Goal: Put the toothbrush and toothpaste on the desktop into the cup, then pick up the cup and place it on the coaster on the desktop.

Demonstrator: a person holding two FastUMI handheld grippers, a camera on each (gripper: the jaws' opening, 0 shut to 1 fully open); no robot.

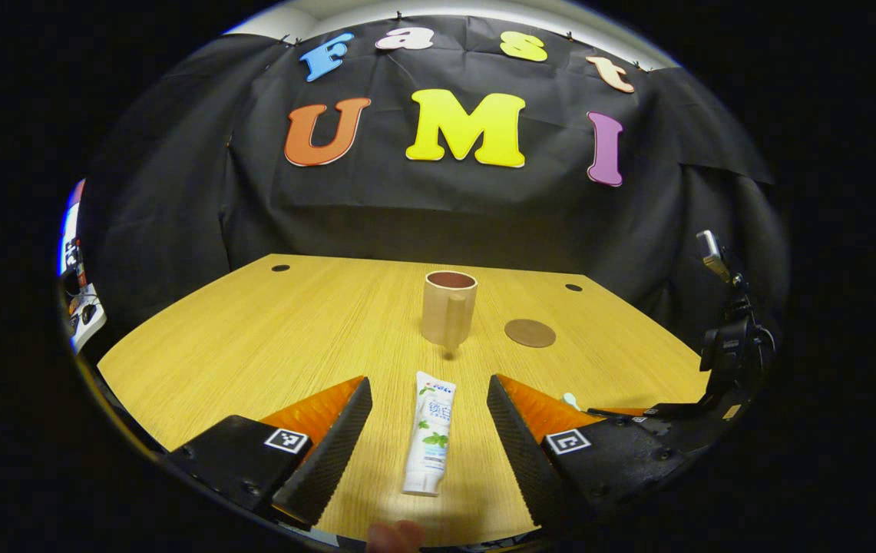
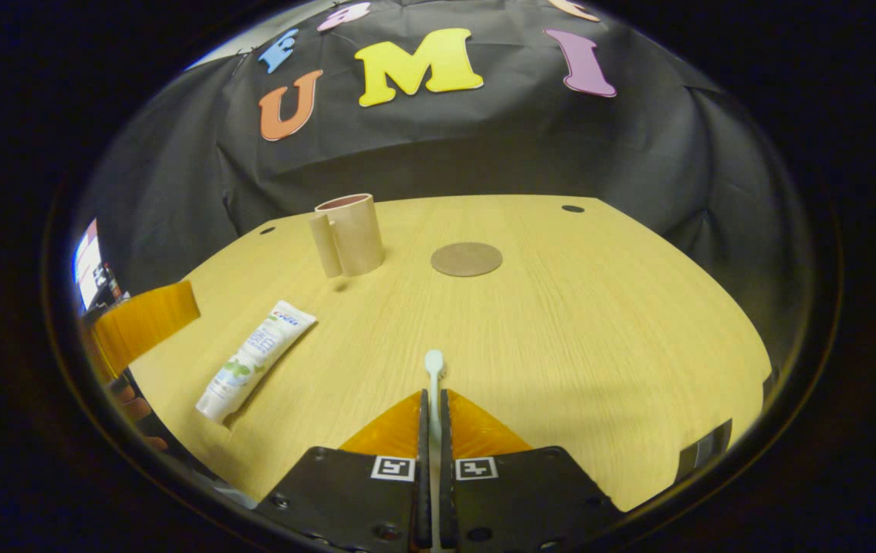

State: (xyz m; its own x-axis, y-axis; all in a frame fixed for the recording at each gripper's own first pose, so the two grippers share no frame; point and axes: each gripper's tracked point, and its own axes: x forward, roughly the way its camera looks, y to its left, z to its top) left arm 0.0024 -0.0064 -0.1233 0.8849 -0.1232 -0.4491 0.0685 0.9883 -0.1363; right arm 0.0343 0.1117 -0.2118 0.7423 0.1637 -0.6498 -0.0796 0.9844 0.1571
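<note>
Straddling the toothpaste (image 1: 428, 434), the left claw (image 1: 428, 430) stood released while the right claw (image 2: 433, 418) was clenched on the toothbrush (image 2: 434, 365).
The tube, probably soft and light, lay flat on the bench (image 1: 253, 338), best pinched mid-body; the thin, stiff brush was held by its handle. Cup (image 1: 449, 307) and coaster (image 1: 530, 332) stood beyond, apart, across bare bench.

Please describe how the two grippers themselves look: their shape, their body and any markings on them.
Each gripper has two wedge-shaped fingers that taper forward from a flat black body held with small screws. On the left gripper the inner faces of the fingers are ribbed. Every finger base carries a small square black-and-white marker. The right gripper has the same black body and two such markers side by side.
</note>
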